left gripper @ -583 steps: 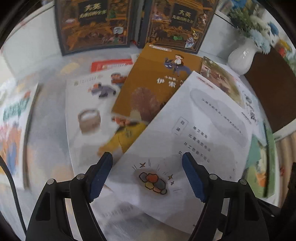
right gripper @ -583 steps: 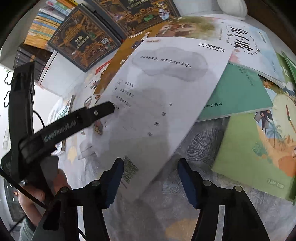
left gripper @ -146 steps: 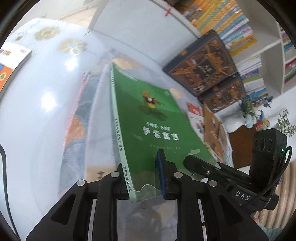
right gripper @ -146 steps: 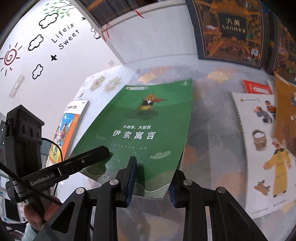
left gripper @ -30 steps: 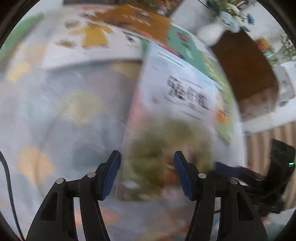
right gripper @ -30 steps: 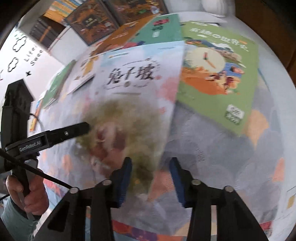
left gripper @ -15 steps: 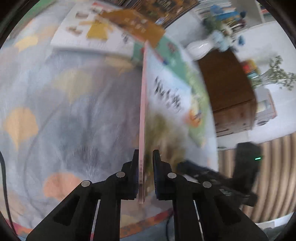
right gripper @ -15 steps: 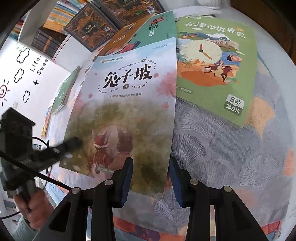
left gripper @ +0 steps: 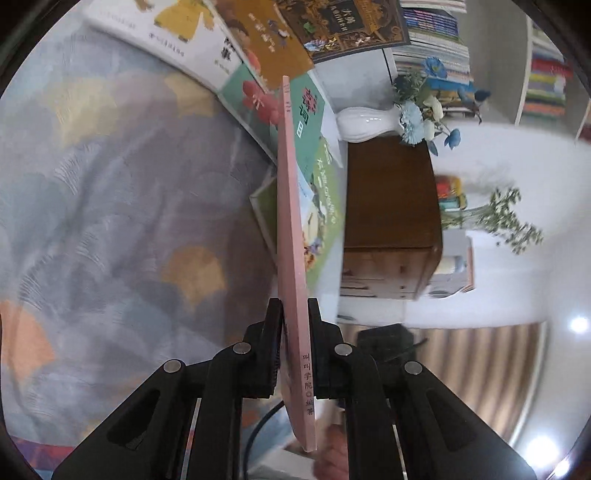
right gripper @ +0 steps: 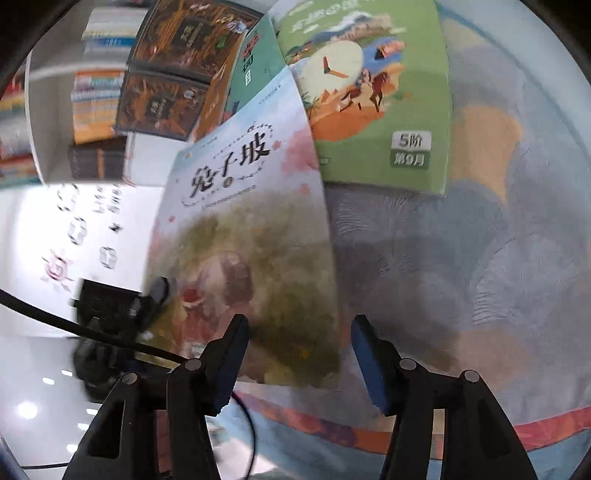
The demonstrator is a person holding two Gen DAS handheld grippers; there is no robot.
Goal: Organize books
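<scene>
A thin book with a pink spine [left gripper: 290, 221] stands on edge in the left wrist view, lifted off the patterned tablecloth [left gripper: 110, 221]. My left gripper [left gripper: 293, 332] is shut on its near end. In the right wrist view the same book shows its pastel cover with a black title [right gripper: 251, 229], tilted up. My right gripper [right gripper: 301, 358] has its jaws opening; the book's lower corner lies between the blue pads [right gripper: 369, 362], which do not press on it. The left gripper [right gripper: 147, 299] appears blurred at the book's left edge.
A green book with a clock picture [right gripper: 369, 92] and a teal book [right gripper: 255, 62] lie beyond the held one. Farther left lie a white picture book [left gripper: 166, 22] and a brown one [left gripper: 266, 40]. Dark ornate books [right gripper: 177, 44] lean at the shelf. A white vase [left gripper: 365, 123] stands beside a wooden cabinet [left gripper: 388, 199].
My left gripper closed on the book's edge and rolled, bringing the book up on edge. My right gripper's jaws widened off the book's corner.
</scene>
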